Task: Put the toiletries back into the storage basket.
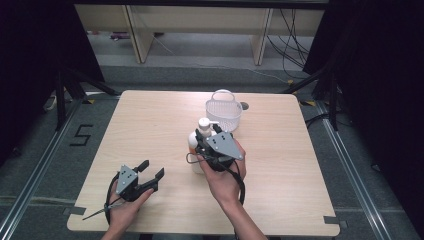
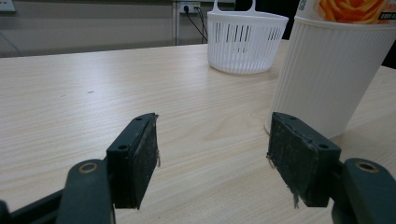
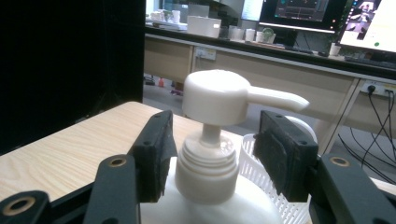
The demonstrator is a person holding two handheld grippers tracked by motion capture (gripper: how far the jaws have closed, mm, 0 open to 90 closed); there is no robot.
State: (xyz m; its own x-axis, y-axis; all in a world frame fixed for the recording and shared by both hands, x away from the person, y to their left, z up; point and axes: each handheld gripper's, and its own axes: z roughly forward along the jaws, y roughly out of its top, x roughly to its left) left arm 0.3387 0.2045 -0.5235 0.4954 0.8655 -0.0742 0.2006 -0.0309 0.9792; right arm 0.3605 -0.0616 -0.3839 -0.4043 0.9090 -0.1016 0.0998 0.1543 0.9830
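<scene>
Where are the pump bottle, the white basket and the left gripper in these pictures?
pump bottle [image 3: 215, 100]: right gripper view, on its white pump head.
white basket [image 2: 243, 44]: left gripper view, on its slotted side wall.
left gripper [image 1: 152, 169]: high view, midway between its two black fingers.

upright white pump bottle [image 3: 210, 154] on table

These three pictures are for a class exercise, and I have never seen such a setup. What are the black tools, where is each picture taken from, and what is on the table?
A person holds a two-jaw gripper in each hand. The high view looks down on the table. Each of the other views rides on one gripper and looks along its jaws.

On the table stand a white basket and a pump bottle. The left gripper rests open on the table, holding nothing. The right gripper has its jaws either side of the bottle's neck, with a gap at the right pad, so it does not clamp yet.
</scene>
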